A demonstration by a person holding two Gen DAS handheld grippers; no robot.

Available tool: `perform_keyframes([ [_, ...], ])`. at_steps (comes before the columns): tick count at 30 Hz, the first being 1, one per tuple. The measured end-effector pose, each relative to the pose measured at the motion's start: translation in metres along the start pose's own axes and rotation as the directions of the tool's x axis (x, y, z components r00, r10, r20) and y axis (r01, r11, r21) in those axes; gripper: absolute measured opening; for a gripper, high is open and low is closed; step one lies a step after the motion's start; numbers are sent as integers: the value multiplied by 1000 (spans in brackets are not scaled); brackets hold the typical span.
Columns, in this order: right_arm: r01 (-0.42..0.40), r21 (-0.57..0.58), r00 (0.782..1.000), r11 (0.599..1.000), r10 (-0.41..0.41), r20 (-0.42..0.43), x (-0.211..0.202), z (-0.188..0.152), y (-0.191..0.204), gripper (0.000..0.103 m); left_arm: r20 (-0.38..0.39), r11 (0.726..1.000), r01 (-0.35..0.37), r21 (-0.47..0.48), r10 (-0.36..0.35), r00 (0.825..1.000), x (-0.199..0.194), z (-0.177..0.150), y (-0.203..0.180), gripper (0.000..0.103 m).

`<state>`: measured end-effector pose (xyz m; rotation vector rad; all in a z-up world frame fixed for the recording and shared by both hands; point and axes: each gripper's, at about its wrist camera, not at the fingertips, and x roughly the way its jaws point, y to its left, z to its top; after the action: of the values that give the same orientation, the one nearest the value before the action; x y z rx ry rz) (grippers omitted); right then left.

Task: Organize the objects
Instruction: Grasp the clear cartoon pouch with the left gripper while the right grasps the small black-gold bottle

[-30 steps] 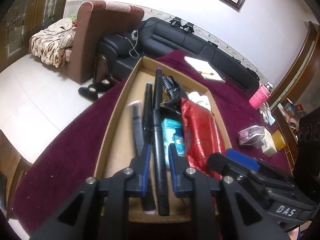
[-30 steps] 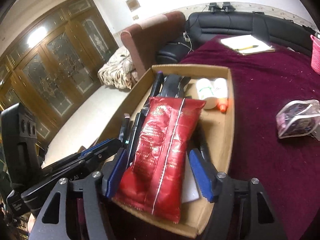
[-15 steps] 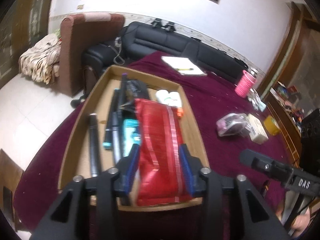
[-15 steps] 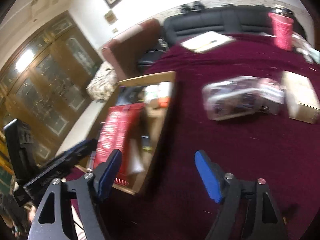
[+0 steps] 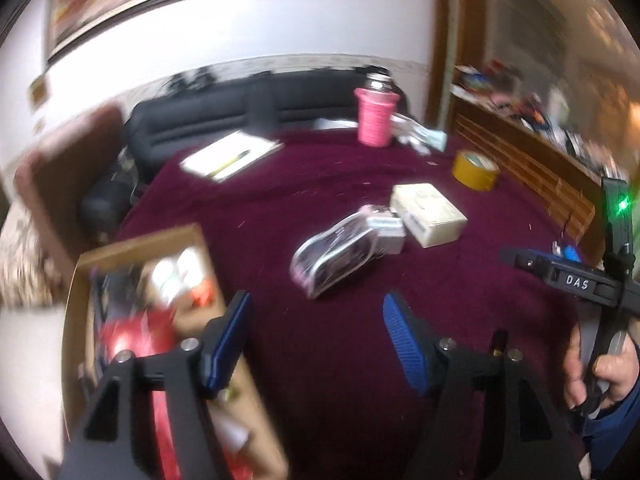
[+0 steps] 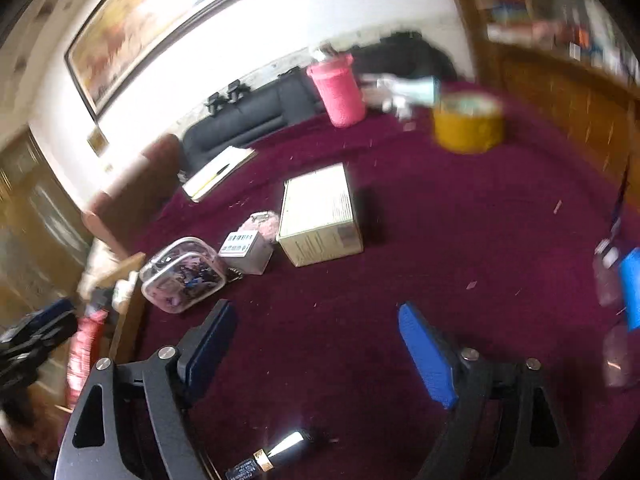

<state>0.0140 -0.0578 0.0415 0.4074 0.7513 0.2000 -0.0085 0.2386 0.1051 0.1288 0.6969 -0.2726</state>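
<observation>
My left gripper (image 5: 316,312) hangs over bare maroon cloth, its jaws opening with nothing between them. To its left the cardboard box (image 5: 140,240) holds a red packet (image 5: 132,336), blurred. Ahead lie a clear pouch (image 5: 332,260), a small grey box (image 5: 386,232) and a cream box (image 5: 428,216). My right gripper (image 6: 318,316) is also over the cloth, jaws opening and empty. The clear pouch (image 6: 184,276) sits ahead to its left, the cream box (image 6: 320,216) farther off. A gold-and-silver tube (image 6: 276,452) lies under this gripper.
A yellow tape roll (image 5: 476,170), a pink bottle (image 5: 376,120) and a notepad (image 5: 230,156) stand farther back. A person's hand (image 5: 600,372) grips the right handle. Blue-capped items (image 6: 632,288) lie at the right edge. A black sofa and wooden cabinets border the table.
Both grippers have swung right, away from the cardboard box to the cloth. The left let go of a black pen, the right left the red packet. Both jaws have widened.
</observation>
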Motion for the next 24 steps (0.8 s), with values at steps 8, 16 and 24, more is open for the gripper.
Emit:
perform_keyframes([
  [8, -122, 96, 990, 988, 128, -65, 3, -1, -12, 89, -149, 976, 33, 217, 0, 989, 66, 31, -15, 75],
  [16, -165, 134, 976, 977, 181, -121, 16, -3, -20, 90, -215, 962, 1, 274, 61, 975, 124, 40, -23, 77],
  [24, -132, 115, 979, 985, 147, -139, 16, -6, -17, 89, -264, 997, -29, 71, 47, 963, 133, 24, -28, 28],
])
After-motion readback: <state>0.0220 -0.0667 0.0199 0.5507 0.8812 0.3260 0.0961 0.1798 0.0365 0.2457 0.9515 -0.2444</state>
